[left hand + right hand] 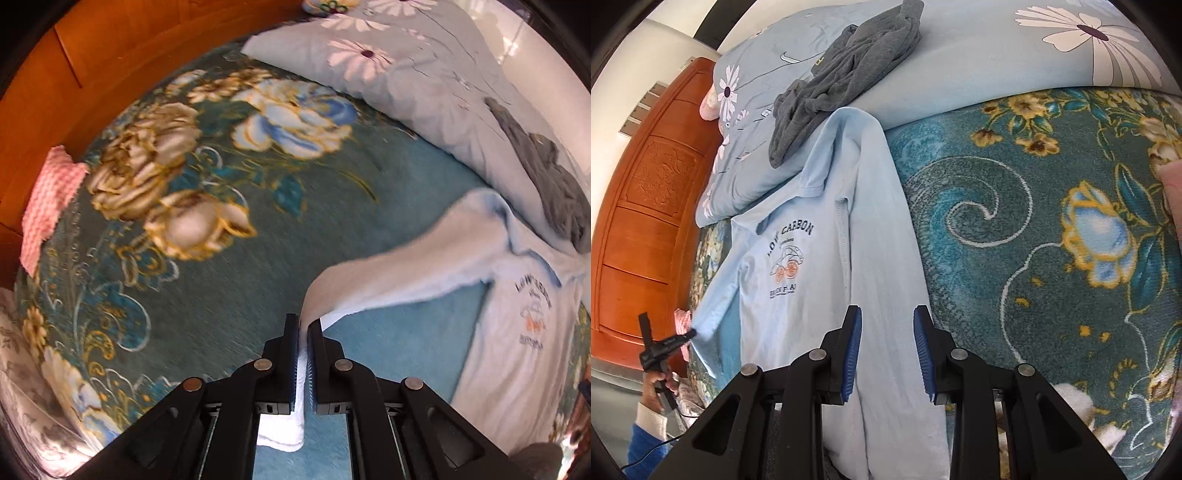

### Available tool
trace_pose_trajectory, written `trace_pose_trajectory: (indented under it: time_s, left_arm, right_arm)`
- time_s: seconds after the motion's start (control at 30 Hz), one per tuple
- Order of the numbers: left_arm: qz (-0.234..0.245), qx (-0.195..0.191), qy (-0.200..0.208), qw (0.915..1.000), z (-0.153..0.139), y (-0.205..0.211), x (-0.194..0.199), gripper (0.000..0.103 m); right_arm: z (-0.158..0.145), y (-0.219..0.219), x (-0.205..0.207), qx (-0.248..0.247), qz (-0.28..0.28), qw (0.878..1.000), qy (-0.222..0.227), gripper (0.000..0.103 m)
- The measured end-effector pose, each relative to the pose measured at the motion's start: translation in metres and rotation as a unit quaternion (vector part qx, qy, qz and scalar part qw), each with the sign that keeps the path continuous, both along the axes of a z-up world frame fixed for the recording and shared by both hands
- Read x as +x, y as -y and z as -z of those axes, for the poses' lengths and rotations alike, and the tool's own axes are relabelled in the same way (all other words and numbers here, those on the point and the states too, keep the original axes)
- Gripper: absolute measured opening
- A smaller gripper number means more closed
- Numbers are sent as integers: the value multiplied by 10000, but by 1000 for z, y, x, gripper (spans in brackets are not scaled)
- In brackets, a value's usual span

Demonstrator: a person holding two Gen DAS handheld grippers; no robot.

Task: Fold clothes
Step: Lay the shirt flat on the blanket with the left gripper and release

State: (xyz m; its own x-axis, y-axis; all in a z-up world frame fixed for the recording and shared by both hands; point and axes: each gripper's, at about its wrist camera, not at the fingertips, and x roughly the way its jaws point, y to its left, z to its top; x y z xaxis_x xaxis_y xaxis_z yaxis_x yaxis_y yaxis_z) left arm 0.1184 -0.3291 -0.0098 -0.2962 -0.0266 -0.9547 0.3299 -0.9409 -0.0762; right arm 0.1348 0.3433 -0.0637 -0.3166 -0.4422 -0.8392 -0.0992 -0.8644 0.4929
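Note:
A light blue long-sleeved shirt (827,266) with a "LOW CARBON" print lies spread on the teal floral blanket (1034,229). My left gripper (303,328) is shut on the end of the shirt's sleeve (399,266) and holds it lifted off the blanket. It also shows in the right wrist view (689,334), at the sleeve tip on the left. My right gripper (886,321) is open and empty, just above the shirt's lower body. A crumpled grey garment (846,70) lies on the pale floral quilt behind the shirt's collar.
A pale blue daisy-print quilt (406,74) lies along the far side of the bed. A wooden headboard (639,221) stands at the left. A pink knitted cloth (48,206) lies at the blanket's edge by the wood.

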Motion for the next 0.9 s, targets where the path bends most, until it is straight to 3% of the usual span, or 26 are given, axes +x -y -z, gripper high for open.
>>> trace_pose_trajectory:
  time_s: [0.17,0.3,0.43,0.6,0.67,0.7,0.9]
  left_arm:
    - [-302,564,-216,9977,4,-5,16,9]
    - [-542,1014,-387,9926,6,-9,30,39]
    - [-781,1460,-558,9846,9,-13,43,42]
    - [-933,1948,-1030,9709,-7,-29,89,50]
    - [-945,2028,-1117,9682,-11,-35,98,50]
    - [-944,2060,-1147,9672,-13,-38,101,50]
    - [-739,2105,-1245,9668,-26,-52,107,50]
  right_arm:
    - [17,9,-7,456,-143,9987,182,30]
    - [29,11,-9,666,-187,9971,315,30]
    - [41,16,-5,692,-251,9962,471,30]
    - [46,34,5,778,-357,9953,450,30]
    - [43,40,7,948,-410,9938,416,20]
    - [42,43,7,982,-493,9931,414,2]
    - [11,48,7,1658,-926,9818,-44,2]
